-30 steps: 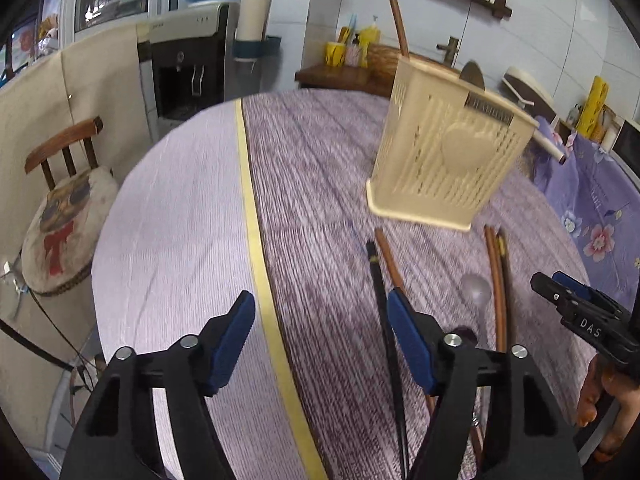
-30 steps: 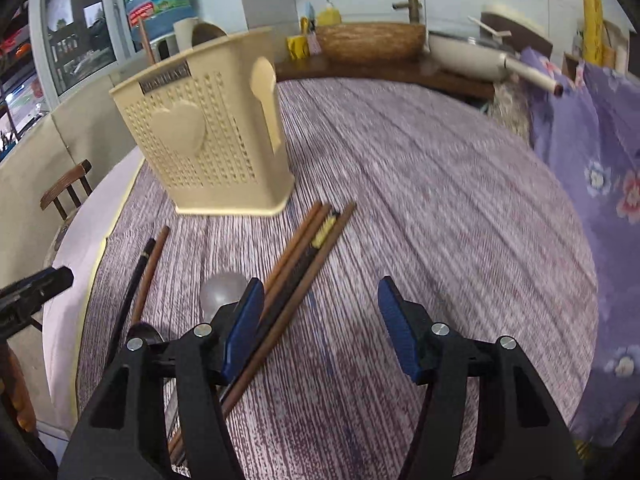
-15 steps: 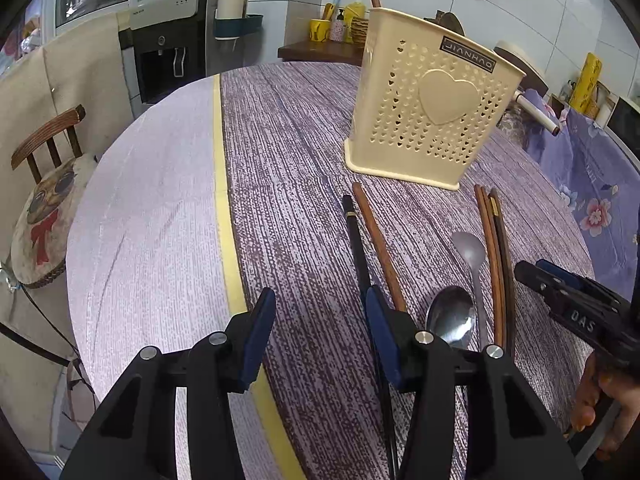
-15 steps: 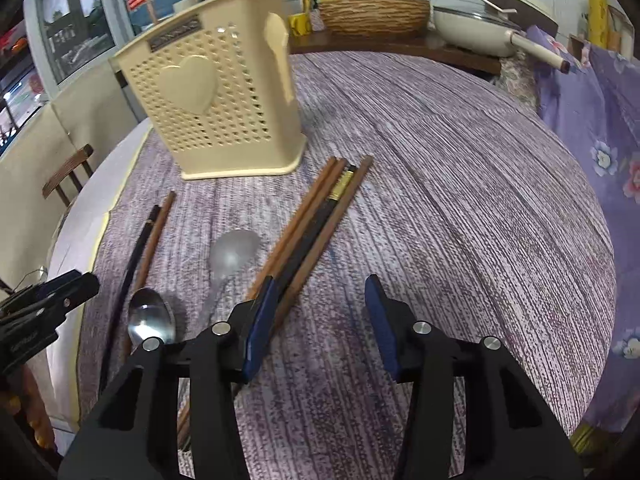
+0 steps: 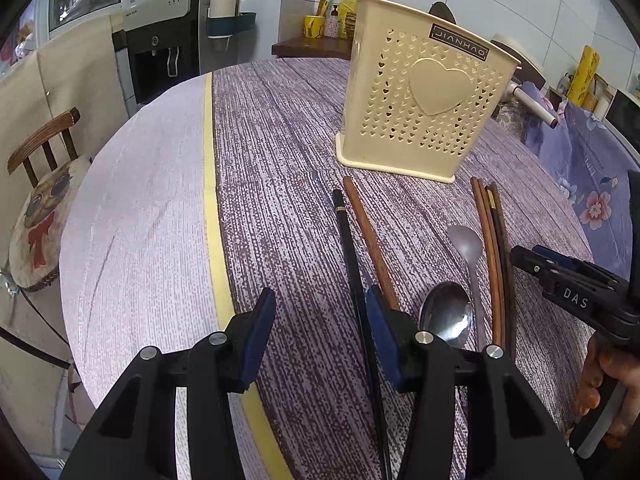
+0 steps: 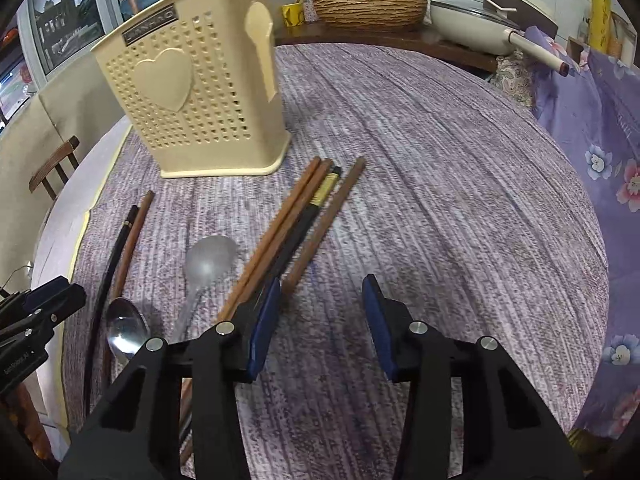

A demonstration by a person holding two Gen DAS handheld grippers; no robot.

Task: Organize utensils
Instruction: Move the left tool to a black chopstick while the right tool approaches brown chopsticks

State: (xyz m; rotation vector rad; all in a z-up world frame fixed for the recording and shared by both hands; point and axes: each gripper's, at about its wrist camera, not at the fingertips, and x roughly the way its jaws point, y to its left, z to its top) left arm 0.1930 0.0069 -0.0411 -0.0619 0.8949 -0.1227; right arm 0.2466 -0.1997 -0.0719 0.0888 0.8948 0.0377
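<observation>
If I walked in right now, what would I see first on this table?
First the cream holder with a big heart on it, standing at the far side of the purple table. In front of it lie brown and black chopsticks and two spoons, flat on the cloth. Nearest are two open grippers, left and right, each holding nothing.

The worktop (image 5: pixel 280 128) wears a coarse, matt woven cloth; the caddy (image 5: pixel 424 100) looks like smooth cream plastic, pierced with small hearts; one spoon (image 5: pixel 446 314) is glossy, mirror-bright metal, the other spoon (image 5: pixel 466 242) dull and matt grey; the brown chopsticks (image 6: pixel 292 220) look like smooth wood; the black chopstick (image 5: pixel 350 248) has a slight sheen; each claw carries matt black plastic with blue pads (image 6: pixel 264 320).
</observation>
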